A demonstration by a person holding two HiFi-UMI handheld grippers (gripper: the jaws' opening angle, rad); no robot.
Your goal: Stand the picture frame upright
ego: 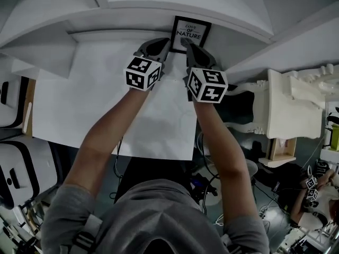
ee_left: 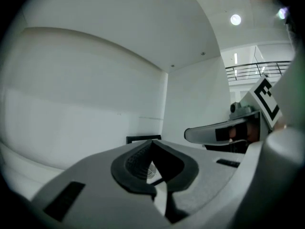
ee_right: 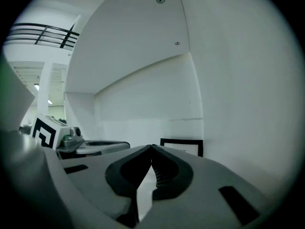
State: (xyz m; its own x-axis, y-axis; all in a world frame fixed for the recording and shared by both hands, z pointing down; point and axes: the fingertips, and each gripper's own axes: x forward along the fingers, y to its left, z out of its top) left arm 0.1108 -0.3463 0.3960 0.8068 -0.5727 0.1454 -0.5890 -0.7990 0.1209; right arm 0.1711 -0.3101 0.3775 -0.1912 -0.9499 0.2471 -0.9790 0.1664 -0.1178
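Both shut and empty, the left hand-held gripper and right hand-held gripper are crowding the upright picture frame, risking nudging it flat.

Small rectangular black-rimmed picture frame holding a white print with dark lettering, "OF NATURE" legible. Stands upright, taller than wide, at 12 o'clock on the white tabletop, print facing the person. Sits close against the white back wall; touching or not, cannot tell. Tilts slightly clockwise in the head view, lower edge hidden.
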